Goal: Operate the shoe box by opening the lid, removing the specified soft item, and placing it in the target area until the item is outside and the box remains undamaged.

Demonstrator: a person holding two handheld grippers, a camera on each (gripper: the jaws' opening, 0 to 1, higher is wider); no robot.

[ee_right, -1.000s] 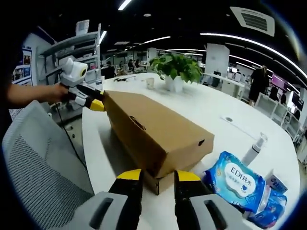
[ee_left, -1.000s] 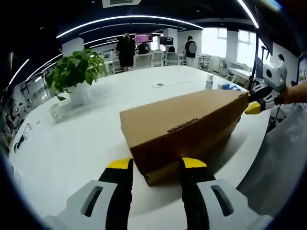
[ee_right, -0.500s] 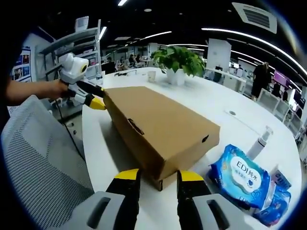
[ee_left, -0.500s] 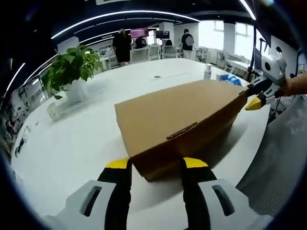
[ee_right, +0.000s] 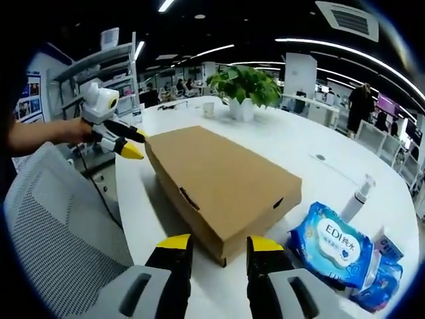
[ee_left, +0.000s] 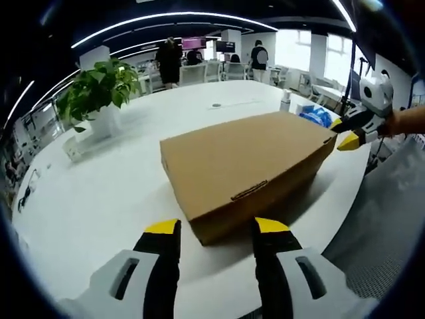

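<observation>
Where white table fills open office, closed shoe box, both hand-held grippers apart

shoe box on table, wipes pack beside, plant apparently behind

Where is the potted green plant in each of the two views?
Left gripper view: the potted plant stands upper left, beyond the shoe box.
Right gripper view: the potted plant stands top centre, behind the far end of the shoe box.
Shared landmark: the shoe box.
</observation>
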